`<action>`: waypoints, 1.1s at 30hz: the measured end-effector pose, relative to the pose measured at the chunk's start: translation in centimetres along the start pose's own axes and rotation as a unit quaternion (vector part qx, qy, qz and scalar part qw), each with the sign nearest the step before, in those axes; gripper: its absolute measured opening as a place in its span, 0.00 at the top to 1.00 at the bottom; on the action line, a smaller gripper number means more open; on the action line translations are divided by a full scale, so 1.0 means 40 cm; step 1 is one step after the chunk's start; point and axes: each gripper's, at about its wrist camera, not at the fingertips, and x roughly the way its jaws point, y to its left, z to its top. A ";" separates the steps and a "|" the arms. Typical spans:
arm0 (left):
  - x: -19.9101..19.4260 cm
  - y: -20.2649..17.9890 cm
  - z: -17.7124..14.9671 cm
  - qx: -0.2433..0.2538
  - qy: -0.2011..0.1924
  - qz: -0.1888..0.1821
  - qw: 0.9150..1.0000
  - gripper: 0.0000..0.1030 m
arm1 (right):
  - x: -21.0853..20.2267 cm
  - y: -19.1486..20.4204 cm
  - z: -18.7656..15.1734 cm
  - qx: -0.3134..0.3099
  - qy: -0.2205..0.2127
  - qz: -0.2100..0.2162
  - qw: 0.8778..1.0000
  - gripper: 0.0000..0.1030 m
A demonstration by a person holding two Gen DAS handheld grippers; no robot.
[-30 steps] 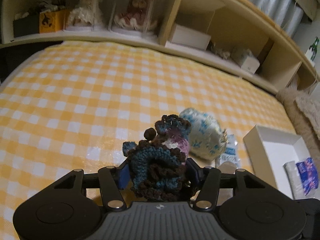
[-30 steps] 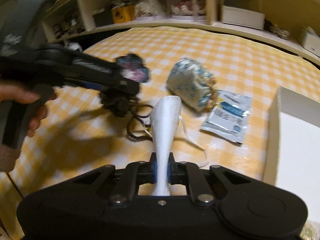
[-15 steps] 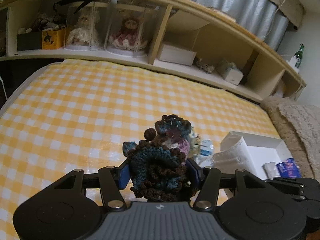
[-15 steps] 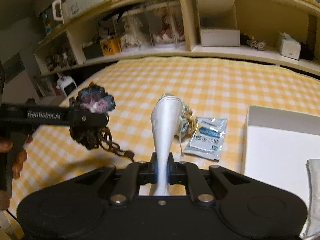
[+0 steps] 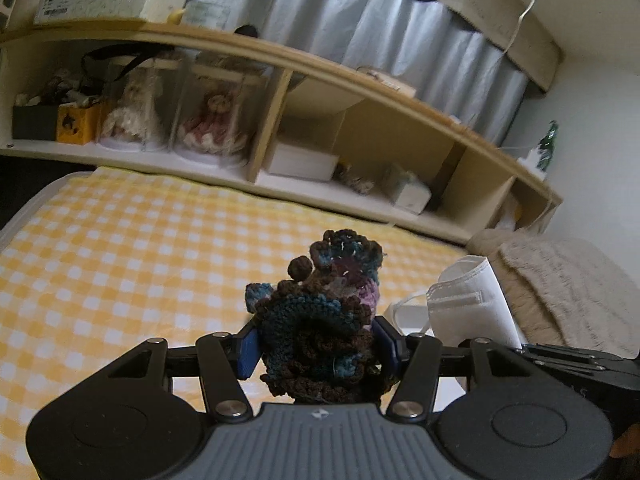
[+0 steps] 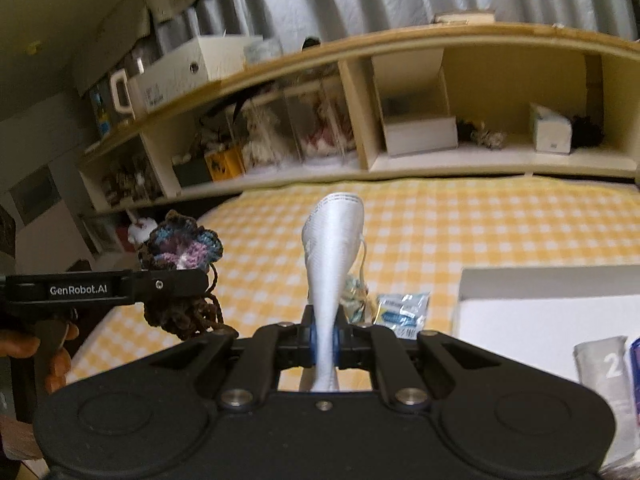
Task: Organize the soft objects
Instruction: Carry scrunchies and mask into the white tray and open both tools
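My left gripper (image 5: 318,344) is shut on a dark crocheted piece (image 5: 320,320) in brown, teal and purple yarn, held up above the yellow checked bed cover (image 5: 120,264). It also shows in the right wrist view (image 6: 180,248), at the left. My right gripper (image 6: 325,338) is shut on a white face mask (image 6: 332,248) that stands upright between the pads; the mask also shows in the left wrist view (image 5: 468,308). A white box (image 6: 540,304) lies to the right on the bed.
A blue-patterned cloth pouch (image 6: 354,294) and a foil packet (image 6: 400,314) lie on the bed beyond the mask. The box holds a grey packet (image 6: 604,368). A wooden shelf (image 5: 304,184) with dolls and boxes runs behind the bed. A beige blanket (image 5: 568,284) lies at the right.
Both grippers have risen and tilted upward with their loads; the bed and the pouch have dropped lower in view. The mask has come beside the crocheted piece, over the white box.
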 end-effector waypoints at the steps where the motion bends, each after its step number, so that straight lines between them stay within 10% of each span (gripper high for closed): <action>1: -0.004 -0.007 0.003 -0.001 -0.004 -0.006 1.000 0.44 | -0.012 -0.007 0.006 0.000 -0.006 -0.002 1.000 0.92; 24: 0.122 -0.284 0.042 0.065 -0.001 -0.107 0.992 0.44 | -0.062 -0.316 0.028 0.090 -0.024 -0.083 0.992 0.88; 28: 0.156 -0.328 0.055 0.071 0.000 -0.117 0.991 0.44 | -0.014 -0.339 0.013 0.067 -0.007 -0.092 0.994 0.31; 33: 0.209 -0.370 0.056 0.075 0.009 -0.126 0.989 0.44 | 0.023 -0.368 -0.009 0.061 0.031 -0.122 0.990 0.30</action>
